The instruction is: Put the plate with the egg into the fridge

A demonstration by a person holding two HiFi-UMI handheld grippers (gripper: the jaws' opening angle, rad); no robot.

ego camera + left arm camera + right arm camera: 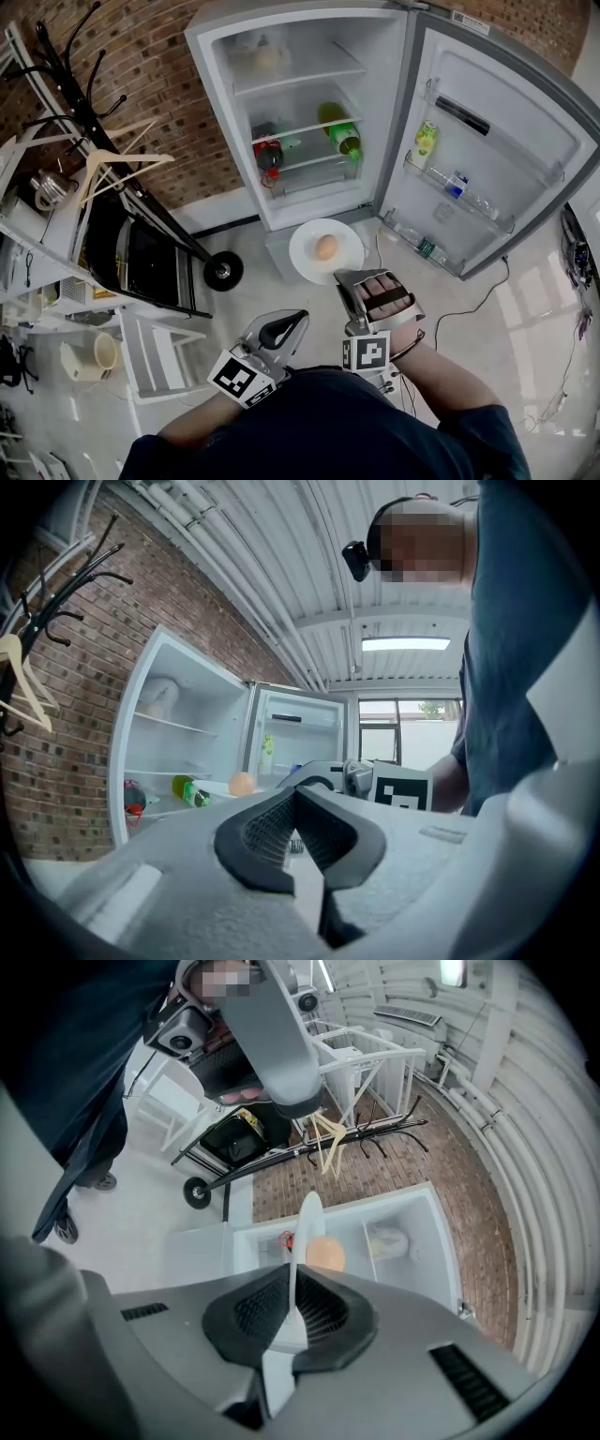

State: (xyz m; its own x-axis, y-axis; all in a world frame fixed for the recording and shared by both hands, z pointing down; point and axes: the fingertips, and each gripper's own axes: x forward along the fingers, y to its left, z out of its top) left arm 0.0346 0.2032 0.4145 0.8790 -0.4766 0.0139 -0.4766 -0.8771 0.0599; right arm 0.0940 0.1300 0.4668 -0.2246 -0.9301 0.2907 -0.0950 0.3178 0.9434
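right gripper (345,278) jaws pinch the level plate's (306,255) rim, egg (326,247) centred, facing the open fridge (217,77); left gripper (298,321) jaws pressed together.

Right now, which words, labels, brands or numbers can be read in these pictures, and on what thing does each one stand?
No text can be read in any view.
Sticker on the fridge door: print too small.
Green bottle, label: blurred.
Yellow-green container in the door: too small.
Square markers: patterns only, no letters.
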